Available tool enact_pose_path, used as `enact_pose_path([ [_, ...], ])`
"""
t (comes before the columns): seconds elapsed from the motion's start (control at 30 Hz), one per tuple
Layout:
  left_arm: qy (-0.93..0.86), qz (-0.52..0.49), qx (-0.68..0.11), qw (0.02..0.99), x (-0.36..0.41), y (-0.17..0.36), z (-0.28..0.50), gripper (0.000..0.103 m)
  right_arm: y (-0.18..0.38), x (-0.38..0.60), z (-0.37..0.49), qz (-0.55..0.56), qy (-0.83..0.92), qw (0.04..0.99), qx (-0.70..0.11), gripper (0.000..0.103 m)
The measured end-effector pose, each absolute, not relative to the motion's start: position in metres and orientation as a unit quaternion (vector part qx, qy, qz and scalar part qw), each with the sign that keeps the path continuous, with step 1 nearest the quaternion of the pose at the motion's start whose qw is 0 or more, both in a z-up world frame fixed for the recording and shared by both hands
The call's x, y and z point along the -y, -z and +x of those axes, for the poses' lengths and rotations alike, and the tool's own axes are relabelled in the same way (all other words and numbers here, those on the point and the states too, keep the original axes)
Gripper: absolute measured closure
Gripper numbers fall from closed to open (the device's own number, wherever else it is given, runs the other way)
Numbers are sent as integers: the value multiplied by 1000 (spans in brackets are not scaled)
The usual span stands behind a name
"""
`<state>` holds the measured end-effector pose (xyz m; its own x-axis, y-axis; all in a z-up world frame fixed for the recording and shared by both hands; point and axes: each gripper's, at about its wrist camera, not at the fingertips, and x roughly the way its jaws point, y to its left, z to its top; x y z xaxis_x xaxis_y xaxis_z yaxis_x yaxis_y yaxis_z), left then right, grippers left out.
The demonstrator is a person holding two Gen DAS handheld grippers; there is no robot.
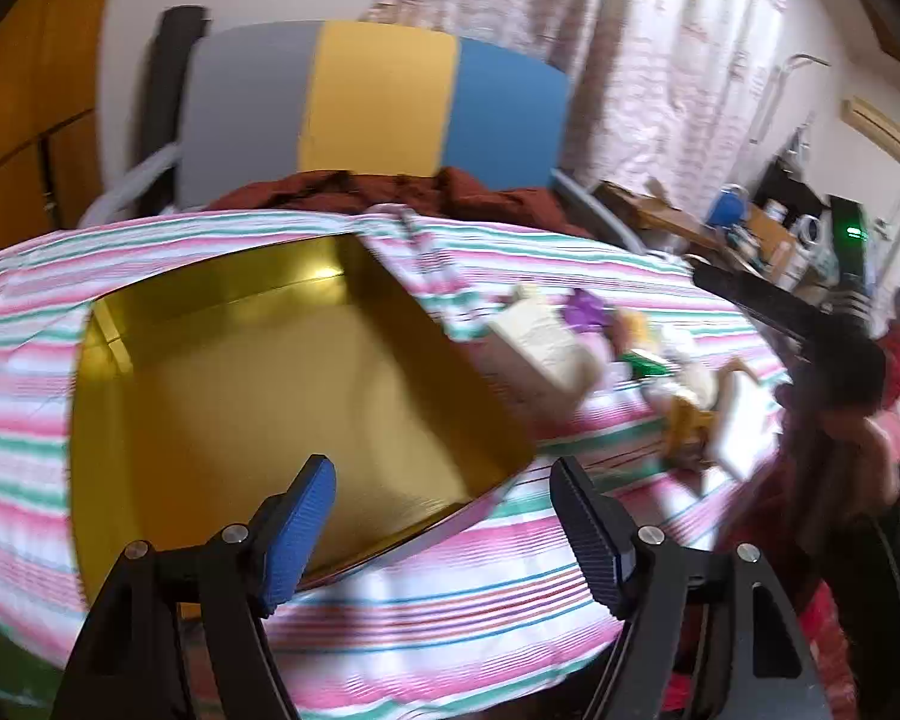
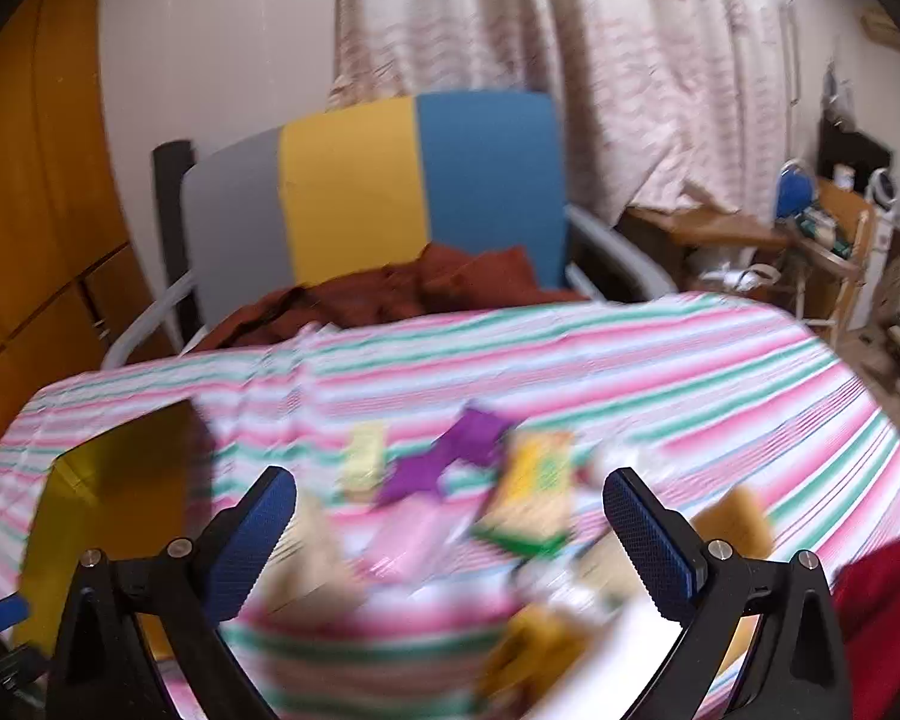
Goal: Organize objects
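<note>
A shallow gold tin tray (image 1: 258,384) lies on the striped cloth and holds nothing I can see. My left gripper (image 1: 441,474) hangs open above its near right corner. Right of the tray lies a blurred heap of small things: a cream box (image 1: 540,348), a purple wrapper (image 1: 585,306), a green and yellow packet (image 1: 645,354). In the right wrist view my right gripper (image 2: 450,492) is open just above that heap, over the purple wrapper (image 2: 444,456) and the yellow-green packet (image 2: 537,492). The gold tray (image 2: 108,492) sits to its left.
The striped cloth (image 2: 660,372) covers the whole table. Behind it stands a grey, yellow and blue chair (image 1: 378,102) with a brown cloth (image 2: 402,294) on its seat. A cluttered wooden desk (image 2: 738,234) is at the far right. A hand and red sleeve (image 1: 870,438) hold the other gripper.
</note>
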<state>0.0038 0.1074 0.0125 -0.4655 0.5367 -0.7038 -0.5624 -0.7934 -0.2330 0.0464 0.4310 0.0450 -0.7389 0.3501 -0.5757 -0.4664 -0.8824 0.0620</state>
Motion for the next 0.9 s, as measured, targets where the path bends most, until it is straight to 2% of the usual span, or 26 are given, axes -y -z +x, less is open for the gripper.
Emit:
enact_pose_path([
  [0.13, -842, -409, -20, 352, -141, -23, -2, 27, -40, -459, 55, -272, -926, 227, -126, 0],
  [0.27, -822, -423, -23, 379, -179, -28, -12, 27, -30, -481, 56, -277, -917, 200, -207, 0],
  [0.4, -807, -449, -20, 382, -213, -22, -26, 26, -25, -495, 59, -275, -908, 188, -252, 0],
  [0.47, -805, -463, -20, 371, -229, -15, -36, 21, -23, -501, 62, -273, -904, 186, -272, 0],
  [0.9, -791, -533, -15, 300, -278, 31, -83, 21, -26, -496, 58, -270, -912, 153, -269, 0],
])
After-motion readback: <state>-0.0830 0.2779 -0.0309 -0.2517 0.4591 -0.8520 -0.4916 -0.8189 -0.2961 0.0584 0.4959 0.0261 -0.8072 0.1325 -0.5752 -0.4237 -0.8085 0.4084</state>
